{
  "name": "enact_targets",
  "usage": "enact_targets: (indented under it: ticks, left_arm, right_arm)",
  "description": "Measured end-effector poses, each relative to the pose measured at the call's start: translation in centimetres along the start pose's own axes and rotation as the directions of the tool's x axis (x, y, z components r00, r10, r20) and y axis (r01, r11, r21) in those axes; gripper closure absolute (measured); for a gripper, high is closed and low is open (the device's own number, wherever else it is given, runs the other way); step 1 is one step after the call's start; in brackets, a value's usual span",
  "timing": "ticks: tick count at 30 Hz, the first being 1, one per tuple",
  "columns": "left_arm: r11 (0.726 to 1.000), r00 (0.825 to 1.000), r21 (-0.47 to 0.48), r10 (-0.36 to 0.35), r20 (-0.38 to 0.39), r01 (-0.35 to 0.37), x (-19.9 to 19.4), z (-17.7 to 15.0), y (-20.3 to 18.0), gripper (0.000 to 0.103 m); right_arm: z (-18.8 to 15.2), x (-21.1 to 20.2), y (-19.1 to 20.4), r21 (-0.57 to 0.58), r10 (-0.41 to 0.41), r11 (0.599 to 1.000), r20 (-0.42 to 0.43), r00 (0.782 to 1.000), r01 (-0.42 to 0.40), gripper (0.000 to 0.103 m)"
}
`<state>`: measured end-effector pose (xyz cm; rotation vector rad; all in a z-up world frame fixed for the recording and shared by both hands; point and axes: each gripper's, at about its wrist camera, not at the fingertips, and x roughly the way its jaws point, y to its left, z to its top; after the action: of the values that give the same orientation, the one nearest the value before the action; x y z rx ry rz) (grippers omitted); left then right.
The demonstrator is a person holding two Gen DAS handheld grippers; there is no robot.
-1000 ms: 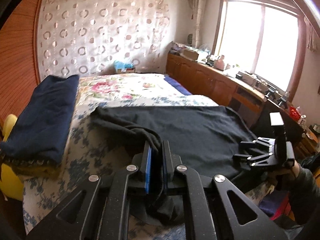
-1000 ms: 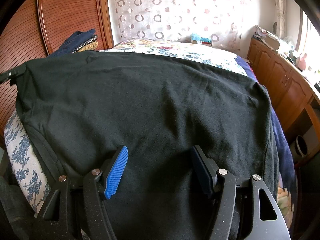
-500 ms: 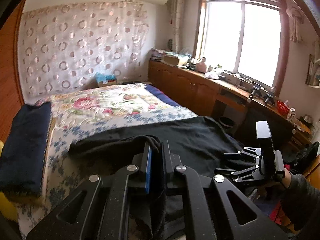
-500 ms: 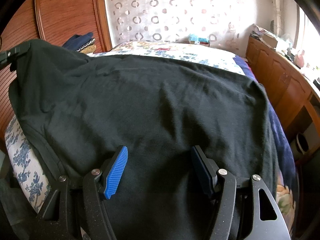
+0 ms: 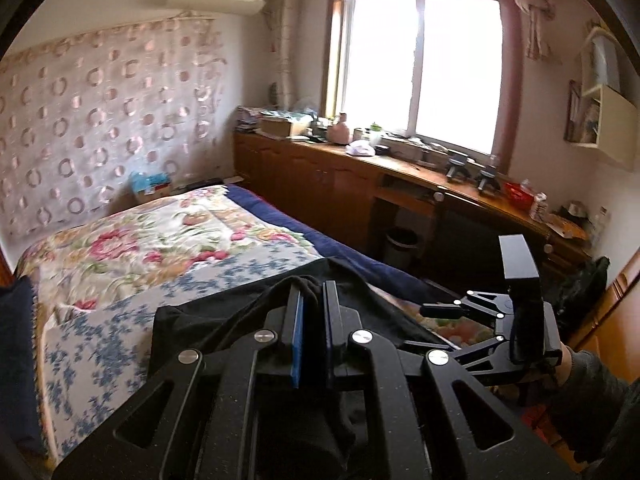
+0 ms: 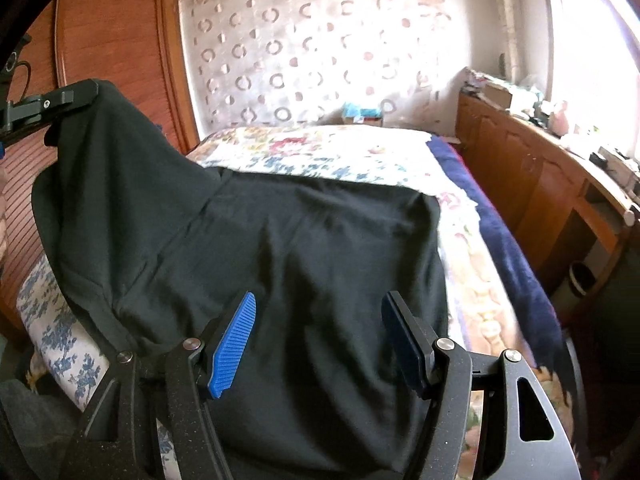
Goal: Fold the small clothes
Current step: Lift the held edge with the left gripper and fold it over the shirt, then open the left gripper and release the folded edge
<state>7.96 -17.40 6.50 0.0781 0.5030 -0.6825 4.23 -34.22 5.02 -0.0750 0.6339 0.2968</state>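
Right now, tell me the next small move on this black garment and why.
Probably carry the left hand-held gripper across toward the right, laying its lifted corner over the flat part. It is shut on the black garment, which hangs raised from it, while the right hand-held gripper hovers open above the cloth spread on the bed.

My bed (image 6: 360,152) carries everything here. It is covered by a floral quilt (image 5: 132,248), pink roses toward 12 o'clock and small blue sprigs nearer me. A dark blue blanket (image 6: 516,256) runs along the bed's edge at 3 o'clock, under the quilt. The black garment (image 6: 304,248) lies spread over the near end of the quilt, its corner at 10 o'clock lifted off the bed. In the left wrist view a folded dark blue cloth (image 5: 16,320) rests on the bed at 9 o'clock.
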Motion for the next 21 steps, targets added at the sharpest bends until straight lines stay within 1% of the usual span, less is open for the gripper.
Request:
enact_targets:
  ticks: [3,5,7,9,11,13,15,21]
  left_arm:
    - [1.000,1.000,0.013,-0.012,-0.005,0.012,0.7,-0.1,-0.6,0.094]
    - [1.000,1.000,0.016,-0.009,-0.027,0.010,1.2,-0.6,-0.6,0.085]
    - [1.000,0.999,0.012,-0.010,-0.039,0.011,1.4,-1.1,-0.4,0.060]
    - [1.000,0.999,0.003,0.010,-0.040,-0.010,1.1,-1.8,0.3,0.057]
    - [1.000,0.998,-0.010,0.020,-0.052,-0.021,1.0,-2.5,0.8,0.049]
    - [0.999,0.998,-0.025,0.041,-0.054,-0.042,0.5,-3.2,1.8,0.036]
    - [0.997,0.996,-0.040,0.069,-0.054,-0.071,-0.1,-4.1,3.0,0.029]
    - [0.983,0.986,-0.091,0.154,-0.067,-0.159,-1.1,-6.8,5.6,0.028]
  right_arm:
    - [-0.4,-0.9,-0.2,0.011,-0.005,1.000,0.013,1.000,0.005,0.035]
    - [-0.8,-1.1,-0.1,0.013,-0.007,1.000,0.013,1.000,0.007,0.036]
    - [-1.1,-1.2,0.0,0.013,-0.007,1.000,0.009,1.000,0.006,0.035]
    - [-1.0,-0.9,0.2,0.014,-0.002,1.000,0.002,1.000,0.002,0.035]
    - [-1.0,-0.8,0.4,0.012,0.002,1.000,-0.002,1.000,-0.002,0.035]
    - [-0.7,-0.7,0.4,0.009,0.010,1.000,-0.004,1.000,-0.010,0.035]
    - [-0.3,-0.2,0.5,0.005,0.022,1.000,-0.010,1.000,-0.022,0.035]
    - [-0.1,1.7,1.7,-0.023,0.078,0.997,-0.051,0.996,-0.079,0.035]
